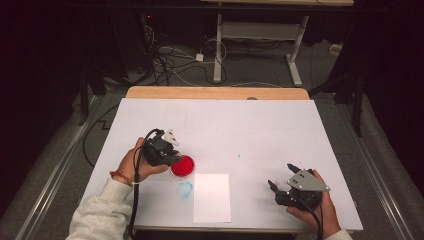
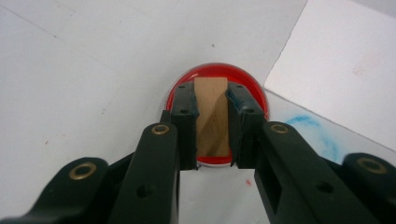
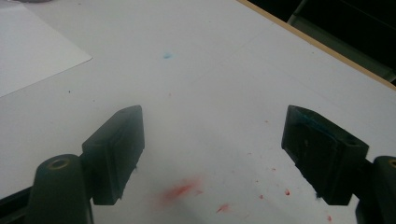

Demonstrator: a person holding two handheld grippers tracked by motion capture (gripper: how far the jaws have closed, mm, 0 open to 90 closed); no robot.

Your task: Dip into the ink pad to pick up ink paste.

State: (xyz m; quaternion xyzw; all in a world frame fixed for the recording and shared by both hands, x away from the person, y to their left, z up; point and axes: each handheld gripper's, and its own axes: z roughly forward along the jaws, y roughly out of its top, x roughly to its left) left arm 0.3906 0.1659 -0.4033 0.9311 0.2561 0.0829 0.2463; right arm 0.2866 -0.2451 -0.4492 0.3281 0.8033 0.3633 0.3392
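The left gripper (image 1: pixel 167 152) pinches a small wooden block (image 2: pixel 212 116) between its jaws, directly over a round red ink pad (image 1: pixel 183 166) that lies just at ten o'clock of the white paper sheet (image 1: pixel 212 197). A blue smear (image 1: pixel 184 189) marks the table (image 1: pixel 250 130) at six o'clock of the pad. The right gripper (image 1: pixel 282 182), well apart at three o'clock, hangs with jaws spread wide over red specks (image 3: pixel 182 190).

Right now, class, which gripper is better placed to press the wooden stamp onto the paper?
Left. The left gripper holds the stamp over the red pad, beside the paper. The right gripper is open, apart.
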